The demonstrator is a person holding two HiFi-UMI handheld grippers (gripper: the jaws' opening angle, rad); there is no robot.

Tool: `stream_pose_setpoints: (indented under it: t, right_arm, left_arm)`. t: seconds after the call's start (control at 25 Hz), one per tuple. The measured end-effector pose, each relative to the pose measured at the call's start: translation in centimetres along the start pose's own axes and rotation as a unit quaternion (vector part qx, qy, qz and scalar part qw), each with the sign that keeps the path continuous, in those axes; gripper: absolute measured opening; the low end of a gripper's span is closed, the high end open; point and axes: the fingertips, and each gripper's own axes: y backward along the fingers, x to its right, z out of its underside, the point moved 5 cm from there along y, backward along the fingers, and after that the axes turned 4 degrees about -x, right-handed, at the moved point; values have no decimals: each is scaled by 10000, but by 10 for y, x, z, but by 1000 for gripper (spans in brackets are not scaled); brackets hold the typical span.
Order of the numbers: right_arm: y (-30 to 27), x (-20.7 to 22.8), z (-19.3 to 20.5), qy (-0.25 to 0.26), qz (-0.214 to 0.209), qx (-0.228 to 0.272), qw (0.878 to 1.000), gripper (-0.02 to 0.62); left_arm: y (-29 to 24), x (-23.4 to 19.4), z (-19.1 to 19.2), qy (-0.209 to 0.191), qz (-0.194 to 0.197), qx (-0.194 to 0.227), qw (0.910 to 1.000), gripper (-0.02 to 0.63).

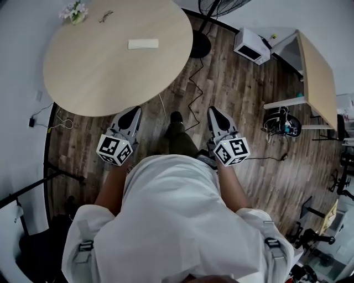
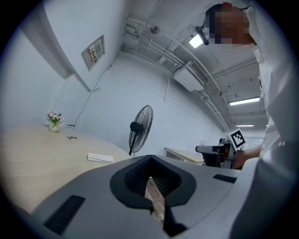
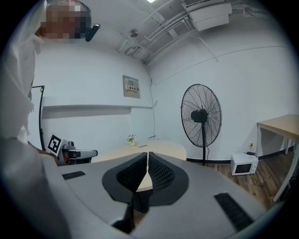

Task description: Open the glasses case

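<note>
The white glasses case (image 1: 143, 43) lies shut on the far part of the round wooden table (image 1: 105, 72), and it also shows in the left gripper view (image 2: 100, 158). A pair of glasses (image 1: 105, 16) lies beyond it. My left gripper (image 1: 134, 112) hangs at the table's near edge, well short of the case, jaws shut and holding nothing (image 2: 150, 161). My right gripper (image 1: 213, 111) is held over the floor to the right of the table, also shut and holding nothing (image 3: 147, 155).
A small vase of flowers (image 1: 74, 11) stands at the table's far left. A standing fan (image 2: 140, 126) and a white microwave (image 1: 251, 46) are on the wooden floor beyond the table. A desk (image 1: 318, 77) is at the right. Cables (image 1: 193, 94) trail across the floor.
</note>
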Motion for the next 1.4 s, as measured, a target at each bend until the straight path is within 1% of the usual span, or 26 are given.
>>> stream_pose_setpoints:
  t: [0.2, 0.36, 0.44, 0.52, 0.6, 0.72, 0.84, 0.96, 1.08, 1.24, 1.32, 1.4]
  right_arm:
    - [-54, 29, -13, -27, -429, -109, 9990, 28]
    - [-106, 57, -29, 15, -821, -212, 9964, 28]
    - [-133, 69, -41, 154, -1030, -223, 9943, 28]
    - [-159, 81, -54, 425, -1210, -218, 9915, 28]
    - [-183, 95, -66, 748, -1373, -212, 9875, 27]
    - [-218, 111, -80, 1038, -1716, -211, 9794, 28]
    - [-254, 116, -93, 1247, -2125, -279, 9688, 27]
    - [-285, 116, -102, 1457, -2427, -294, 9586, 28]
    - [-308, 111, -108, 1808, -2596, -378, 9479, 28]
    - [-334, 86, -104, 2356, -2621, -509, 9345, 28]
    - [-353, 78, -101, 2558, -2595, -508, 9299, 28]
    - [-372, 71, -97, 2766, -2577, -514, 9243, 28]
  left_arm:
    - [-36, -24, -13, 168, -412, -42, 9990, 12]
    - [-64, -42, -26, 170, -765, -44, 9969, 12]
    - [-77, -53, -32, 176, -975, -58, 9951, 12]
    - [-92, -65, -38, 195, -1218, -46, 9924, 12]
    - [-106, -77, -46, 174, -1477, -3, 9889, 12]
    - [-126, -98, -59, 61, -1828, 54, 9831, 12]
    - [-137, -116, -69, 112, -2207, 110, 9752, 12]
    - [-145, -125, -77, 121, -2499, 88, 9682, 12]
    - [-159, -136, -81, -12, -2615, -14, 9652, 12]
    - [-160, -159, -87, -203, -2689, -93, 9629, 12]
    - [-164, -173, -90, -281, -2674, -133, 9631, 12]
    - [-172, -188, -89, -397, -2576, -235, 9652, 12]
